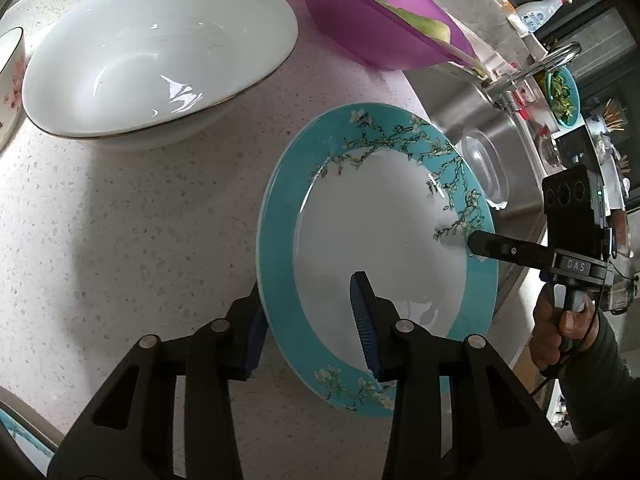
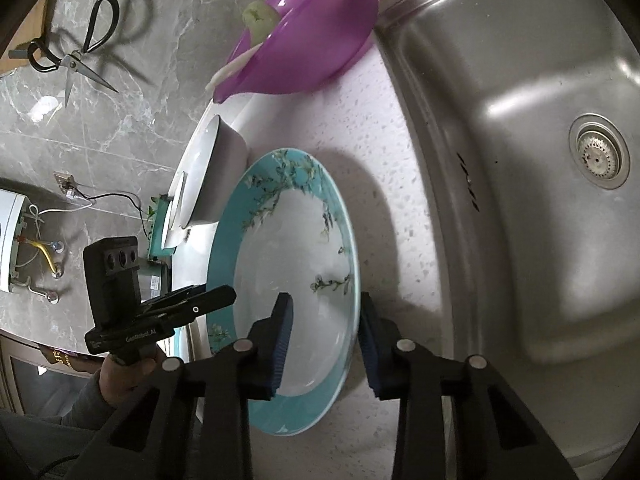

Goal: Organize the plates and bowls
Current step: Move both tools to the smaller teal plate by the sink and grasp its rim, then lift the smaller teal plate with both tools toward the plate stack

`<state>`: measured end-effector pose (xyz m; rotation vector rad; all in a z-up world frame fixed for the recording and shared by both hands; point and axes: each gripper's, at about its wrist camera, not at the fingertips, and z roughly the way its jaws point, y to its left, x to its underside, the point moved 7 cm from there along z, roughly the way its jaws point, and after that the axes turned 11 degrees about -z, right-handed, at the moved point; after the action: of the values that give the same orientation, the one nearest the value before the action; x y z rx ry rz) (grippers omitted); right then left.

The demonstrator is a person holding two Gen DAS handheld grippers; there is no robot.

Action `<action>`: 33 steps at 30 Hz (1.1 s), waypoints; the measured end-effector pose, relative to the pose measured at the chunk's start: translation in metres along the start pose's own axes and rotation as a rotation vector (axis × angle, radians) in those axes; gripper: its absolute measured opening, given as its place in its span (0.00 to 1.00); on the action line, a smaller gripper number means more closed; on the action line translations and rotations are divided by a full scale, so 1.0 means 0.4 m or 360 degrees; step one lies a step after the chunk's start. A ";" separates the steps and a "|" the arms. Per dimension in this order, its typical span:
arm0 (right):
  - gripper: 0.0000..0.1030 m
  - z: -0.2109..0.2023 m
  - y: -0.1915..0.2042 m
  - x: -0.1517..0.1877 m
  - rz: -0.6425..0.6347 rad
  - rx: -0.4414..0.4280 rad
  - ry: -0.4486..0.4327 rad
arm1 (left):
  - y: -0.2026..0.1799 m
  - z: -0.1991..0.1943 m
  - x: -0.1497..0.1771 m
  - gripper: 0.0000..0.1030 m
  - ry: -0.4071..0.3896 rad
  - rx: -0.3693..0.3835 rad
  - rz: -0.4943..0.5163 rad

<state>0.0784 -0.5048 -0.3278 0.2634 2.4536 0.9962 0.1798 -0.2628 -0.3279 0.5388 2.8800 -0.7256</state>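
Observation:
A teal-rimmed plate with blossom print (image 1: pixel 384 220) lies on the speckled counter (image 1: pixel 140 240). My left gripper (image 1: pixel 308 324) straddles its near-left rim, one finger outside and one over the white centre, jaws apart. My right gripper (image 2: pixel 324 336) straddles the opposite rim (image 2: pixel 348 280), jaws apart; it shows in the left wrist view (image 1: pixel 480 245) at the plate's right edge. A large white bowl (image 1: pixel 156 60) stands beyond the plate, also in the right wrist view (image 2: pixel 208 176). Whether the pads touch the rim I cannot tell.
A purple bowl with green vegetables (image 1: pixel 380 24) sits behind, next to the steel sink (image 2: pixel 520 160). A small floral bowl (image 1: pixel 10 80) is at the far left. Scissors (image 2: pixel 76 52) hang on the wall. A faucet (image 1: pixel 552 60) and bottles stand past the sink.

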 end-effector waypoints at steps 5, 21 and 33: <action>0.11 -0.004 -0.019 0.001 0.0015 0.0079 0.0029 | 0.017 -0.004 0.000 0.16 -0.0017 -0.0058 -0.0020; 0.12 -0.019 0.040 -0.018 -0.0049 0.0245 0.0026 | 0.013 -0.074 0.010 0.14 -0.0141 -0.0115 -0.0019; 0.12 -0.028 0.185 -0.037 -0.0302 0.0221 -0.0005 | 0.055 -0.241 0.076 0.14 -0.0286 -0.0091 -0.0091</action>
<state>0.0854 -0.4635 -0.2639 0.0748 2.4939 0.7467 0.1567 -0.1892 -0.2592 0.3657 2.7489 -0.6610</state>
